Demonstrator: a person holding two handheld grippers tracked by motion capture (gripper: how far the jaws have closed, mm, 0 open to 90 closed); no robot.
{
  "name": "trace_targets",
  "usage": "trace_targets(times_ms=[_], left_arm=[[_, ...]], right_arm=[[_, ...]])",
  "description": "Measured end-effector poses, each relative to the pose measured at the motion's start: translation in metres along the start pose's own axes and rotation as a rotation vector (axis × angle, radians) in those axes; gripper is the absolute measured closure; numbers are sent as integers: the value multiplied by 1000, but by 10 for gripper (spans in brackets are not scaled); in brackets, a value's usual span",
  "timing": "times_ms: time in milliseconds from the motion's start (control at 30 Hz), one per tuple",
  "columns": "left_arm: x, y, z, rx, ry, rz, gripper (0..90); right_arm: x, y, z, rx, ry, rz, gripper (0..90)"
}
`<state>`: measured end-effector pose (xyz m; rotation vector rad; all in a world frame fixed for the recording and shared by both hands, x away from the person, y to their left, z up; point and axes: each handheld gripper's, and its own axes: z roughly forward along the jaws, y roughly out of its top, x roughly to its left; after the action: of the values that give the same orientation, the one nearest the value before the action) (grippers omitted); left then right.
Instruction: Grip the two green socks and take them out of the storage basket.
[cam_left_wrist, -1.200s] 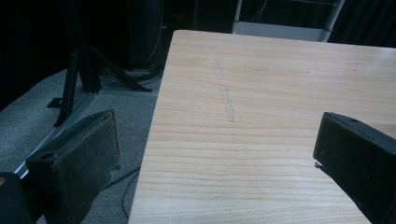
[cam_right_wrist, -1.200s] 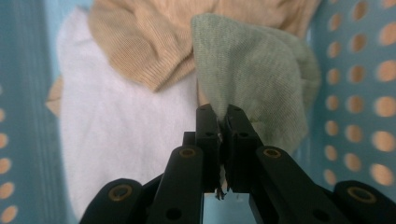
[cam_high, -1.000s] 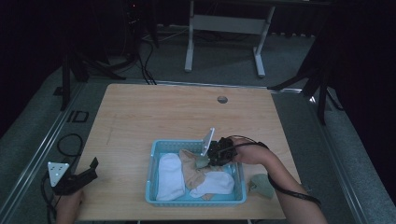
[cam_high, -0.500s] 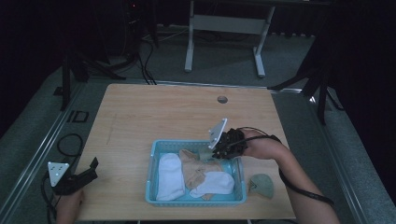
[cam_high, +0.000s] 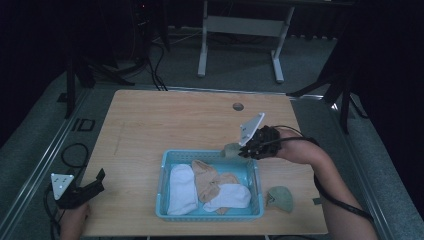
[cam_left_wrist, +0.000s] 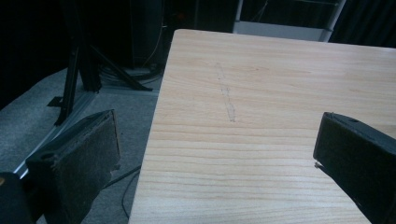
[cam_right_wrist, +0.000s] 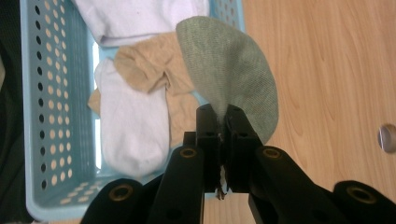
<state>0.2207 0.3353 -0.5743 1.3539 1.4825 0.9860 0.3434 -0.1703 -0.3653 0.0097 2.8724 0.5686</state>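
A light blue basket (cam_high: 165, 165) (cam_right_wrist: 51, 93) sits on the wooden table near its front edge and holds white socks (cam_high: 181, 187) (cam_right_wrist: 133, 130) and tan socks (cam_high: 212, 180) (cam_right_wrist: 144, 70). My right gripper (cam_high: 239, 150) (cam_right_wrist: 222, 121) hangs above the basket's far right corner, shut on a grey-green sock (cam_high: 231, 149) (cam_right_wrist: 233, 70) that dangles from its jaws. A second grey-green sock (cam_high: 281, 198) lies on the table right of the basket. My left gripper (cam_high: 95, 182) (cam_left_wrist: 215, 154) rests at the table's front left corner, open with nothing between its jaws.
A round grommet hole (cam_high: 238, 106) (cam_right_wrist: 387, 137) sits near the table's far edge. Bare wood (cam_high: 165, 125) stretches behind and left of the basket. Stand legs and cables (cam_high: 150, 60) lie on the grey floor beyond the table.
My right gripper has risen from inside the basket and moved toward its far right corner, lifting the grey-green sock clear. The left gripper has stayed put.
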Motion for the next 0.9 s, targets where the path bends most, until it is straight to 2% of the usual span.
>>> trace_targets(times_ms=[333, 900], left_arm=[[0, 0, 0, 0, 0, 3, 7], [0, 0, 0, 4, 4, 3, 7]], right_arm=[[-8, -38, -20, 20, -42, 87, 861], [-13, -108, -40, 40, -80, 237, 861]])
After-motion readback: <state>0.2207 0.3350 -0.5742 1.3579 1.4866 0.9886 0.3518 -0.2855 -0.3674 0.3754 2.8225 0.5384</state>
